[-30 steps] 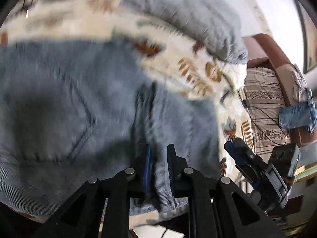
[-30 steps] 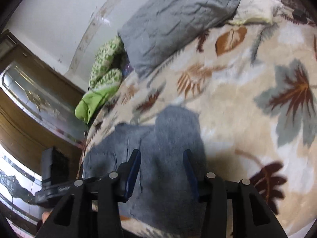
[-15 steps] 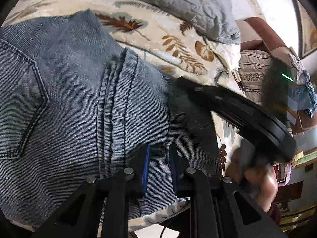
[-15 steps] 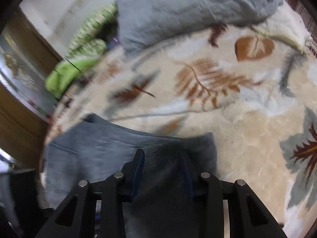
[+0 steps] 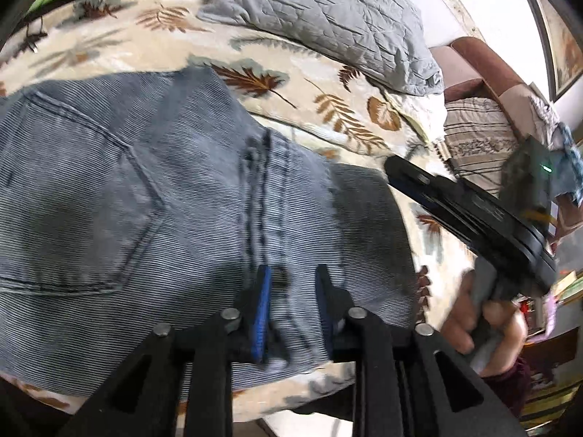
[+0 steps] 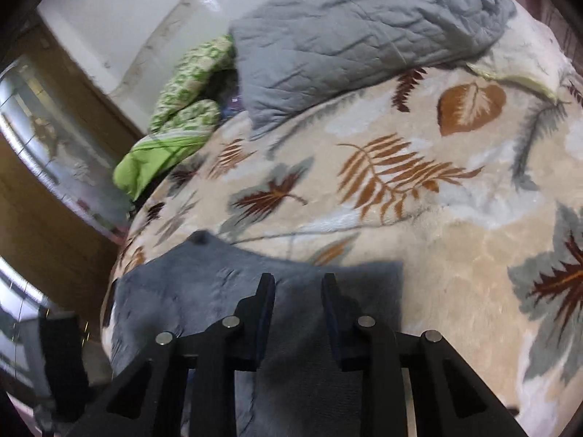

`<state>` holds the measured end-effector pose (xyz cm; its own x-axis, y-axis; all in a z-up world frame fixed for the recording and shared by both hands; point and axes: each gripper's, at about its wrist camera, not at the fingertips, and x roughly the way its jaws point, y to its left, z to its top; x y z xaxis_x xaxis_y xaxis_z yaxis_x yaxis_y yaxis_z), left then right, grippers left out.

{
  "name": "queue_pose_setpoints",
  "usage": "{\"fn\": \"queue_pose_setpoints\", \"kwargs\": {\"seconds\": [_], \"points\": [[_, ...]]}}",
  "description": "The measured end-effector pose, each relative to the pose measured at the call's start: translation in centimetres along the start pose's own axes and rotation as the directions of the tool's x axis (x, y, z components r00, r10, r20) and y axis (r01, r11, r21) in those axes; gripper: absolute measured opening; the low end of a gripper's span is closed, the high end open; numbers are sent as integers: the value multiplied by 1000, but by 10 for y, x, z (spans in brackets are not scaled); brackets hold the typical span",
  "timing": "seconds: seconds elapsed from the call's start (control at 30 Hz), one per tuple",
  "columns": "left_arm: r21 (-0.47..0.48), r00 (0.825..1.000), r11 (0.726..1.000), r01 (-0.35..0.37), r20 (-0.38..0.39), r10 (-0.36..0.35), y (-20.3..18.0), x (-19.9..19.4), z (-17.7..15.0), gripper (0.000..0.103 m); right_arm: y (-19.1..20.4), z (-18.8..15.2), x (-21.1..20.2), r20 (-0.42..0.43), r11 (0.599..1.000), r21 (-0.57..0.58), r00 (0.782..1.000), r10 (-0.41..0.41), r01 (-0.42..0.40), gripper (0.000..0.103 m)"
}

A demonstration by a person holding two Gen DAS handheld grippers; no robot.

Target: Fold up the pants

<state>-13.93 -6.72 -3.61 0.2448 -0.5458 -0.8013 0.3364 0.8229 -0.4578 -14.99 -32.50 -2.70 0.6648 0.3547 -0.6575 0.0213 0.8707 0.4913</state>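
Observation:
The blue denim pants [image 5: 145,200] lie folded on the leaf-print blanket [image 5: 291,83], back pocket up at the left. My left gripper [image 5: 291,280] is open just above the pants' near edge, by the centre seam, holding nothing. My right gripper shows in the left wrist view [image 5: 400,171] as a black bar over the pants' right edge. In the right wrist view the right gripper [image 6: 297,284] is open and empty above the pants [image 6: 218,291], which reach to the blanket's [image 6: 437,218] near left edge.
A grey quilted pillow [image 5: 328,18] [image 6: 364,36] lies at the back of the bed. Green bedding [image 6: 175,127] is piled at the far left by a wooden cabinet [image 6: 43,182]. A brown striped sofa [image 5: 481,127] stands to the right.
My left gripper's jaws have opened and let go of the pants, which now lie flat. My right gripper has moved in over the pants' right edge, jaws a little closer together.

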Motion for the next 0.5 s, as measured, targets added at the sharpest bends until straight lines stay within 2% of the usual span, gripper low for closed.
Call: {"fn": "queue_pose_setpoints", "kwargs": {"seconds": [0.03,0.1,0.13,0.17,0.2,0.27,0.33,0.4,0.5], "points": [[15,1000,1000,-22,4,22,1,1,-1,35,5,-5,-2,-8,1000,-14,1000,14,-14,30],[59,993,991,-118,29,116,2,4,-5,53,13,-11,0,-32,999,-47,999,13,-14,30],[72,986,983,-168,31,167,4,7,-8,72,17,-14,5,-50,998,-67,999,-3,0,30],[77,984,981,-176,26,175,6,10,-10,79,21,-18,13,-84,996,-89,996,-29,22,30],[95,984,980,-175,33,173,6,11,-13,81,20,-21,19,-108,995,-95,993,-47,37,30],[166,981,967,-196,44,191,-1,14,-19,92,14,-27,36,-177,994,-86,980,-87,73,30],[237,975,946,-221,37,218,-11,23,-23,100,6,-26,41,-186,997,-39,980,-67,61,30],[278,967,927,-253,48,250,-16,27,-27,102,-1,-23,41,-197,999,5,980,-33,35,31],[277,969,929,-245,71,234,-15,27,-29,103,-10,-22,41,-200,998,65,980,10,3,31]]}}
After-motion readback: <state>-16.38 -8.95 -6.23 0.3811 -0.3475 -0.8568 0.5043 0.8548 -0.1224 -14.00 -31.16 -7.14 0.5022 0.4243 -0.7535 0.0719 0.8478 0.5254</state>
